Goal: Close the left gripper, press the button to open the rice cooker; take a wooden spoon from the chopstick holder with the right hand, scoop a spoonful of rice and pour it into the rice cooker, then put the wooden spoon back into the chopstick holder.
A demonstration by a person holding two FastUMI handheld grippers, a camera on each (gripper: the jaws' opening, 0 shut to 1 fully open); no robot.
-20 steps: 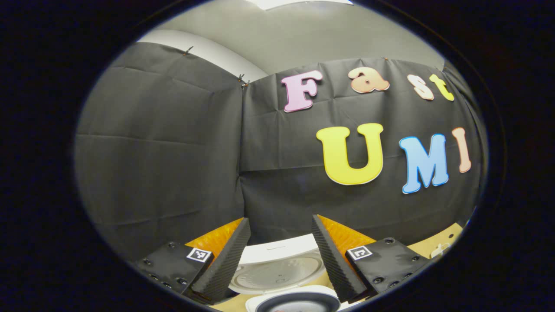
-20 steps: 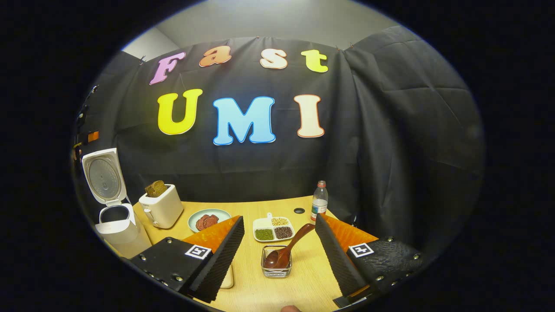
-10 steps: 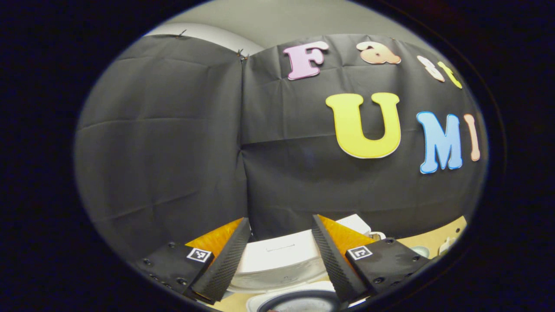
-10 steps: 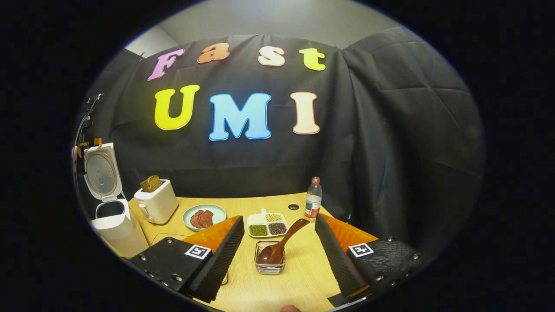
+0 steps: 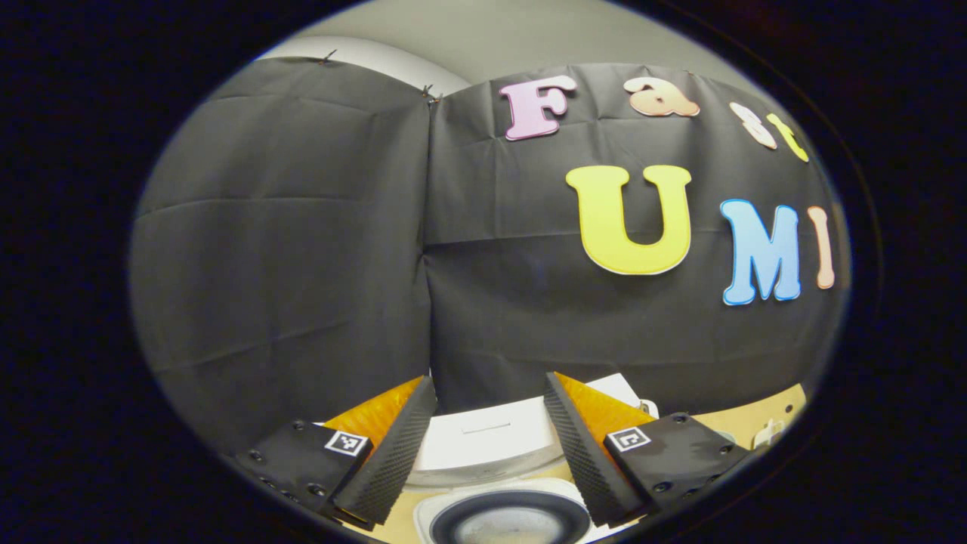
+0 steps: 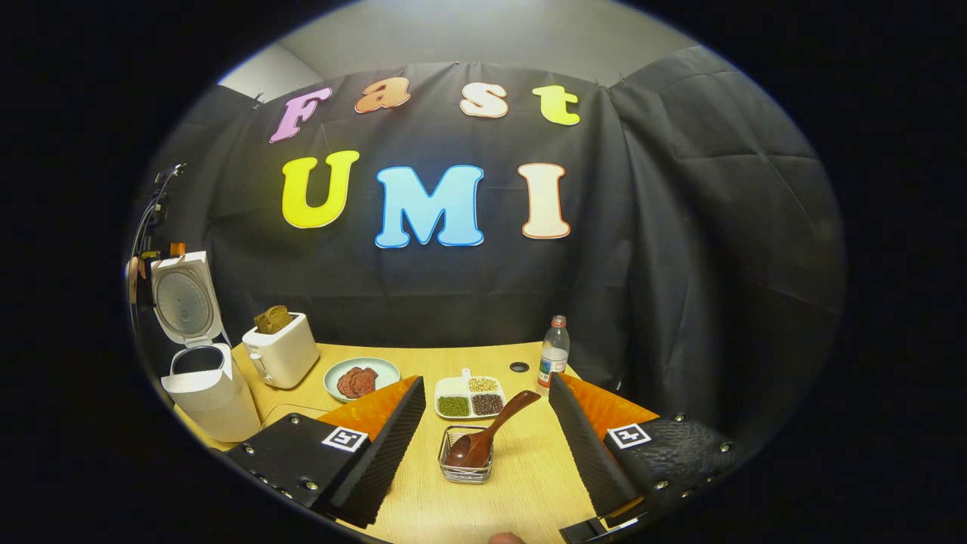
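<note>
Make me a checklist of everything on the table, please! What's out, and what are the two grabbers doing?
Surface: wooden table, tidy.
Job's things: rice cooker, lid up, pot open; wooden spoon leaning in the wire chopstick holder; divided dish of grains.
Clutter: toaster with bread; plate of meat slices; water bottle.
Grippers: right gripper open, above the table near the holder, holding nothing; left gripper open above the cooker.
Cables: thin wires by the booth's left edge.
Surroundings: black cloth wall.
</note>
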